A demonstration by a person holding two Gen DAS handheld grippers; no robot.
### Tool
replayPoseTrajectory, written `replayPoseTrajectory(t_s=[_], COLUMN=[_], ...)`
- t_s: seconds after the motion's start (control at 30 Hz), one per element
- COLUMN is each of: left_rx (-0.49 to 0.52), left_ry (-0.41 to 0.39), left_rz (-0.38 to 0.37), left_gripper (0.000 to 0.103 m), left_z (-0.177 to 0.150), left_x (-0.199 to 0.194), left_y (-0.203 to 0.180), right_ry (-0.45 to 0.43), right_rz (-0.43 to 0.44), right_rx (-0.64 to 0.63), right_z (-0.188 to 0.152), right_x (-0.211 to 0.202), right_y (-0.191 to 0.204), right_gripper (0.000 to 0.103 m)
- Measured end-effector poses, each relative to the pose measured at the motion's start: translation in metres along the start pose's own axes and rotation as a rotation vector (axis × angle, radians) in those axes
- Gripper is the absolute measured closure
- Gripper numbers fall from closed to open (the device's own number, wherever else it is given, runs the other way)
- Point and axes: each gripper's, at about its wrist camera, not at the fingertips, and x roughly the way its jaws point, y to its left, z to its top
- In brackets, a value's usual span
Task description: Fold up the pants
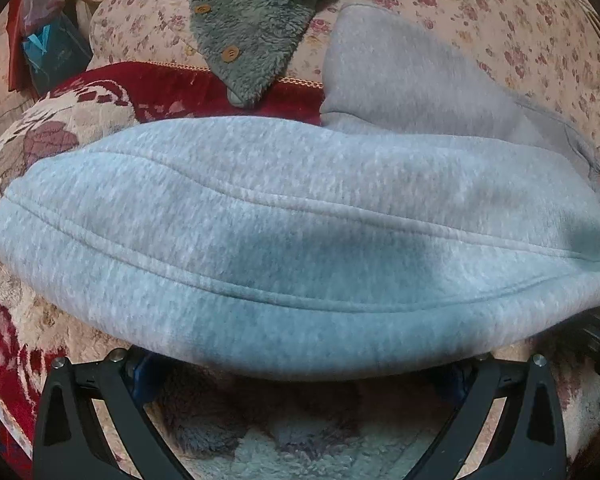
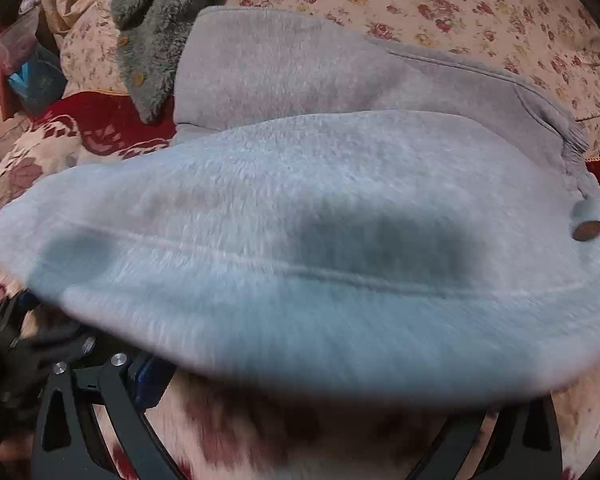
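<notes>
Light grey fleece pants (image 1: 300,232) lie folded across a floral blanket, with a seam running left to right. A darker grey layer (image 1: 412,72) of them shows behind the front fold. My left gripper (image 1: 300,376) stands open at the near edge of the pants, its black fingers (image 1: 100,392) spread wide and the tips hidden under the cloth. In the right wrist view the pants (image 2: 300,208) fill the middle, blurred along the near edge, with a brown button (image 2: 587,230) at the right. My right gripper (image 2: 312,396) is also open, fingers (image 2: 112,396) wide apart, tips under the hem.
A grey-green fuzzy garment (image 1: 256,28) with wooden buttons lies at the back. A red and cream blanket (image 1: 172,88) and a flowered sheet (image 1: 500,12) cover the surface. Bags and blue packaging (image 1: 48,48) sit at the far left. The other gripper (image 2: 16,344) shows at the left edge.
</notes>
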Motion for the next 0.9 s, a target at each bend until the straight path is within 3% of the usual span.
replayPoseTrajectory(t_s=[0.27,0.4,0.53,0.63,0.9], left_rx=[-0.013,-0.004,0.01,-0.014,-0.013], left_ry=[0.056,-0.021,-0.115,-0.174,-0.195], left_rz=[0.024,0.004,0.035,-0.004,0.02], left_gripper=[0.0,0.0,0.0,0.0,0.0], left_z=[0.001,-0.004,-0.01,-0.012,-0.013], left_x=[-0.012,-0.045,-0.078,-0.098,-0.106], left_y=[-0.001,-0.006,-0.018,-0.023,-0.026], right_ry=[-0.046,-0.083,-0.129,-0.145,-0.146], right_rz=[0.088,0.121,0.108,0.112,0.117], right_rx=[-0.08,-0.086,-0.13,-0.127,-0.087], right_z=[-0.022,-0.028,-0.031,-0.03,-0.032], right_x=[-0.05,-0.079,-0.097,-0.105,-0.112], right_y=[-0.019,-0.035,-0.04,-0.044,-0.057], right_gripper=[0.0,0.0,0.0,0.0,0.0])
